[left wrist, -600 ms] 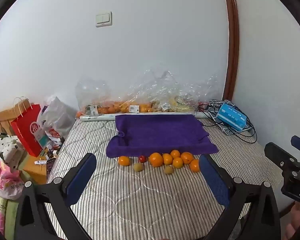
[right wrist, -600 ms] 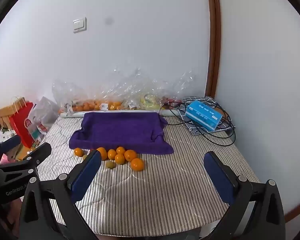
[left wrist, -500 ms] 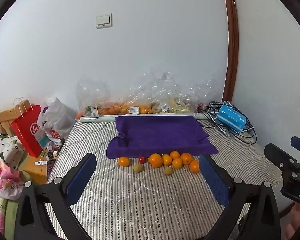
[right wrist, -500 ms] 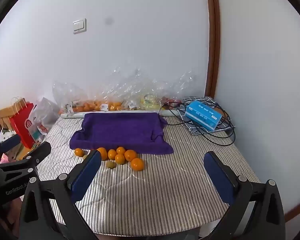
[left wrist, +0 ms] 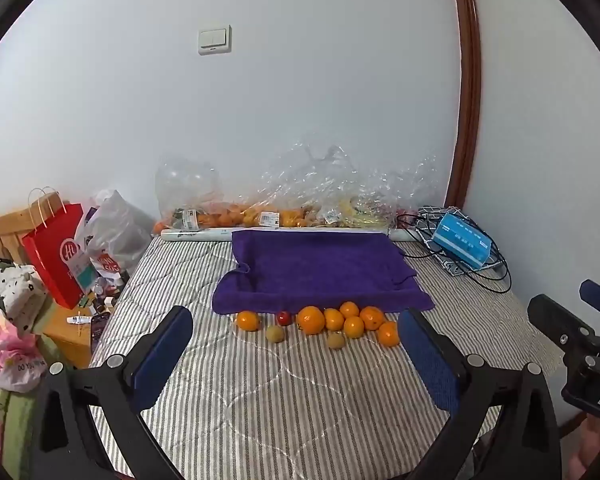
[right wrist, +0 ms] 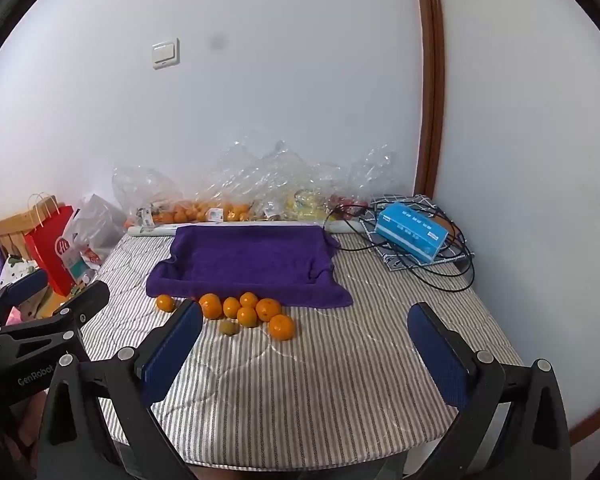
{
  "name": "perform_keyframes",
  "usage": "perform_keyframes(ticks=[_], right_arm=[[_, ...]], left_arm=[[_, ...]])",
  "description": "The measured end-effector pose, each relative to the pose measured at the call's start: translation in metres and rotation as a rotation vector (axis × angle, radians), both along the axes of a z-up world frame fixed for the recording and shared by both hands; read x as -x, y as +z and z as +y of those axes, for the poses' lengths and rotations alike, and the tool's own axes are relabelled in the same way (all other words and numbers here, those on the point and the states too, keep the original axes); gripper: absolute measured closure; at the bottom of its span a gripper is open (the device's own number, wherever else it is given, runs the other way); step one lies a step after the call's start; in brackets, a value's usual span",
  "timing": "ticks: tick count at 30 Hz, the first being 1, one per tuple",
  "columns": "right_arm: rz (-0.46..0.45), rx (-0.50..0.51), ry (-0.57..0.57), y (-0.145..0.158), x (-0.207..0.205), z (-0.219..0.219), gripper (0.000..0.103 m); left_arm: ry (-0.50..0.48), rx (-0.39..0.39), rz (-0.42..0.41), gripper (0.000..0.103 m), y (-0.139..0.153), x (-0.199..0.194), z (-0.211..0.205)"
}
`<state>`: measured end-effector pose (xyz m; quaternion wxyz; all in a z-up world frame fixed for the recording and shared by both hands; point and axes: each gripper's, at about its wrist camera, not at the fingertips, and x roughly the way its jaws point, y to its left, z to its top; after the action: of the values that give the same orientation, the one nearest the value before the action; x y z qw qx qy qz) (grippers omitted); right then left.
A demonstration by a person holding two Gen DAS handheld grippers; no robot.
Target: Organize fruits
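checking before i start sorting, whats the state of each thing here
left gripper: open, empty
right gripper: open, empty
purple towel: spread flat, bare
oranges: loose, clustered at the towel's near edge
red fruit: loose among them
clear bags: crumpled, holding fruit

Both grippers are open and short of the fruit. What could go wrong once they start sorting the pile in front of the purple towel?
1. The round oranges touch in a tight cluster on the striped quilted mattress; wide jaws may nudge neighbours and set them rolling.
2. The small red fruit and two brownish-green fruits are small, so easy to miss or squash.
3. The left gripper and right gripper could collide.
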<state>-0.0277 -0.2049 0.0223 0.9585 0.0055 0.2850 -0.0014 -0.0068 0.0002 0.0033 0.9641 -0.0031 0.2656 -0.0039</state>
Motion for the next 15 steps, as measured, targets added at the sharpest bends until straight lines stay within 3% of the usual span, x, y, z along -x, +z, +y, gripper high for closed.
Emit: perform_keyframes(ticks=[15], right_arm=[[0.001, -0.005, 0.004, -0.0008, 0.0034, 0.0004, 0.001]], left_arm=[[0.012, 0.011, -0.002, 0.0, 0.0012, 0.0022, 0.0065]])
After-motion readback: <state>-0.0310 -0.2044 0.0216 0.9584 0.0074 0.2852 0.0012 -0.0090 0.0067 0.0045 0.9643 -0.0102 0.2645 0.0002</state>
